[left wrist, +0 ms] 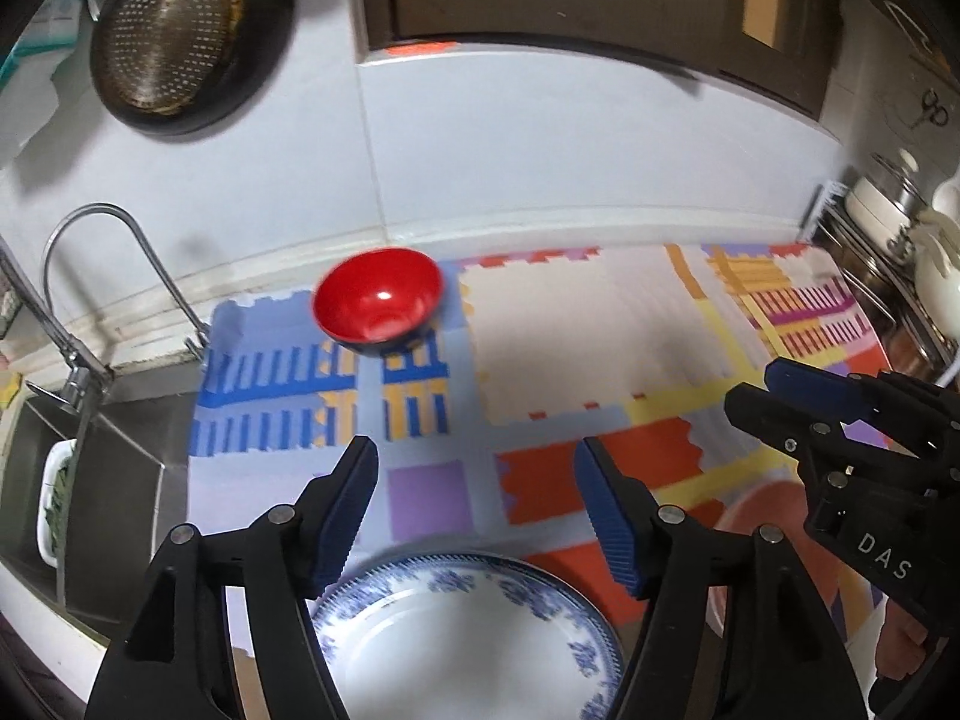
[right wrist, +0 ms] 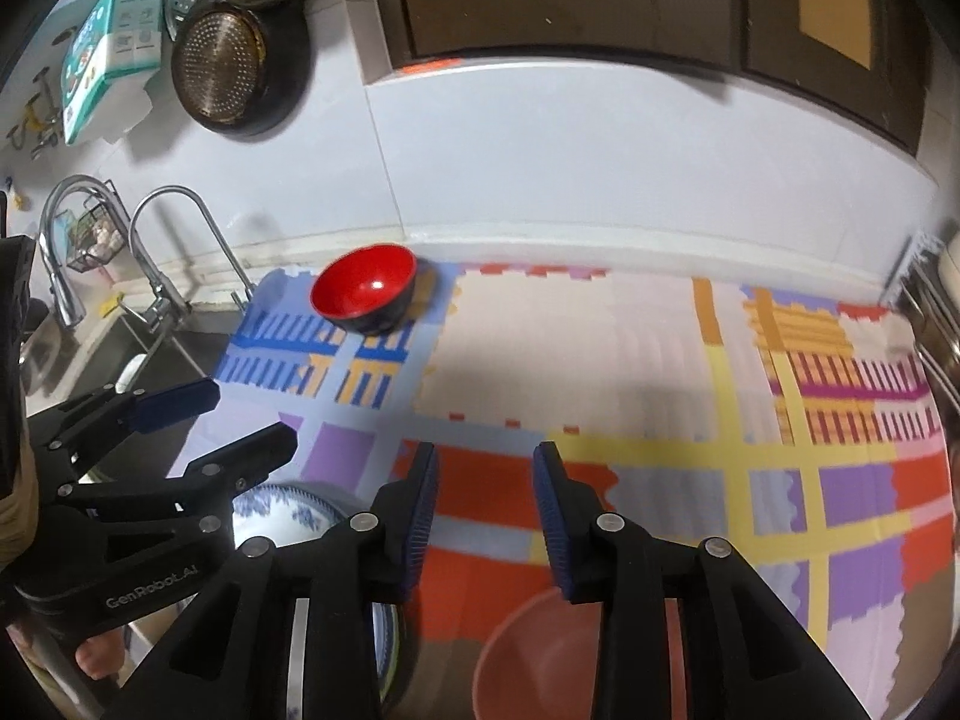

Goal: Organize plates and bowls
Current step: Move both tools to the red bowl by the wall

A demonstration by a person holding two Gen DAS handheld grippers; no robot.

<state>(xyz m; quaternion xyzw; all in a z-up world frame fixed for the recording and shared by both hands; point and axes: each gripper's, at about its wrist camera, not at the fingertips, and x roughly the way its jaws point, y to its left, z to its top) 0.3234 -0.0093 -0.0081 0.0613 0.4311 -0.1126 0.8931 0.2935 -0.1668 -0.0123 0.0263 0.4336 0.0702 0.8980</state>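
Standing far ahead on the worktop (left wrist: pixel 600 348) near the wall, the red bowl (left wrist: pixel 379 300) lies nearer the left claw (left wrist: pixel 474 504), both empty claws wide apart, the right claw (right wrist: pixel 485 510) above a pink bowl (right wrist: pixel 540 654).

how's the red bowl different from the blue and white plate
The red bowl is deep, glossy red inside and dark outside; the blue and white plate is shallow and white with a blue floral rim. The bowl sits tilted at the far edge of the mat by the wall, clear of both grippers; the plate lies flat at the near edge, right under the open left gripper. Both are round, empty and on the mat.
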